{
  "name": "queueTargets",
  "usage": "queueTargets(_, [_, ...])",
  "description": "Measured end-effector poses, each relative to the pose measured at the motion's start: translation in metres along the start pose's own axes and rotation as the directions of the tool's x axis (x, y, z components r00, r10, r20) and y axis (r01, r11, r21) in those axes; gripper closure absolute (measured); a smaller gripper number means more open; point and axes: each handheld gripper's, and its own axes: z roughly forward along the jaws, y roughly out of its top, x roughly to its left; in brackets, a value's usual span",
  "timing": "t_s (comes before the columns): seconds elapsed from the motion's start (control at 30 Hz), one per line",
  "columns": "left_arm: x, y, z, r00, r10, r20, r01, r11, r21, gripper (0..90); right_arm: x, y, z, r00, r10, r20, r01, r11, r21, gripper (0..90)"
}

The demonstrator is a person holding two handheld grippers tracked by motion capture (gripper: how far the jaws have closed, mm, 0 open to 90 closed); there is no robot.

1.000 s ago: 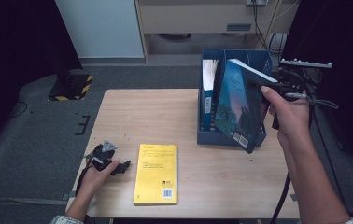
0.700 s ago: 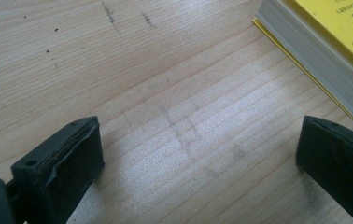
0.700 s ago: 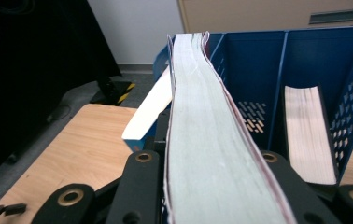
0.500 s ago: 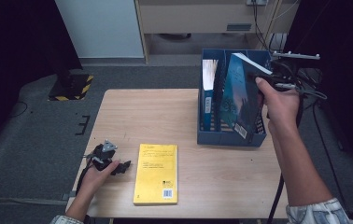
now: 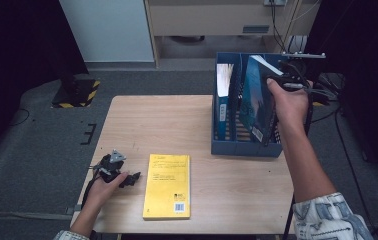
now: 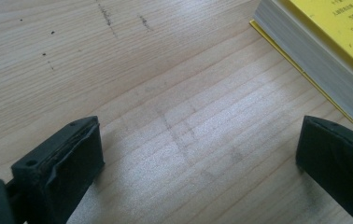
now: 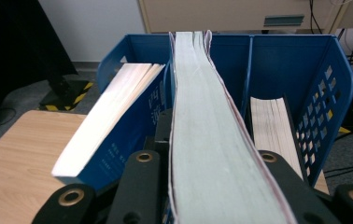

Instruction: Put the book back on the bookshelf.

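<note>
The teal book is clamped in the right gripper, the jaws pressed on both covers with the page edge running up between them. It hangs tilted over the blue file box, its lower corner already down inside the middle compartment, just beside a divider. A blue book leans in the compartment on one side, and another book stands in the compartment on the other.

The likely trouble is the tilt: if the book goes lower at this angle, its bottom edge could catch on the divider or ride up on the front wall, and a push would then shove the light box across the surface or bend the covers. The top pages already splay, so a loose leaf could fold on the way in. Letting go too early would let it topple against the divider rather than stand.

The left gripper rests on the surface, jaws wide apart and empty, beside the yellow book.
</note>
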Motion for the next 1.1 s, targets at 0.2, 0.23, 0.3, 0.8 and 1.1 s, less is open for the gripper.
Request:
queueTargets(0.2, [0.000,0.000,0.000,1.0000,0.001,0.001,-0.001,1.0000,0.001,0.0,0.004,-0.001,0.014,0.9998,-0.003,0.019,0.003,1.000,0.001,73.4])
queueTargets(0.23, [0.000,0.000,0.000,1.0000,0.002,0.002,-0.002,1.0000,0.001,0.0,0.004,-0.001,0.017,0.9998,-0.001,0.020,0.001,1.000,-0.002,73.4])
queueTargets(0.3, [0.000,0.000,0.000,1.0000,0.002,0.002,-0.002,1.0000,0.001,0.0,0.005,-0.002,0.023,0.9997,0.012,0.020,-0.012,1.000,-0.004,73.3])
queueTargets(0.8, [0.000,0.001,0.001,1.0000,0.002,0.004,-0.002,1.0000,-0.003,0.0,0.011,-0.005,0.058,0.9988,0.031,0.037,-0.030,0.999,-0.031,73.3])
queueTargets(1.1, [0.000,0.001,0.001,1.0000,0.002,0.004,-0.002,1.0000,-0.003,0.0,0.012,-0.013,0.075,0.9978,0.047,0.047,-0.045,0.998,-0.034,73.3])
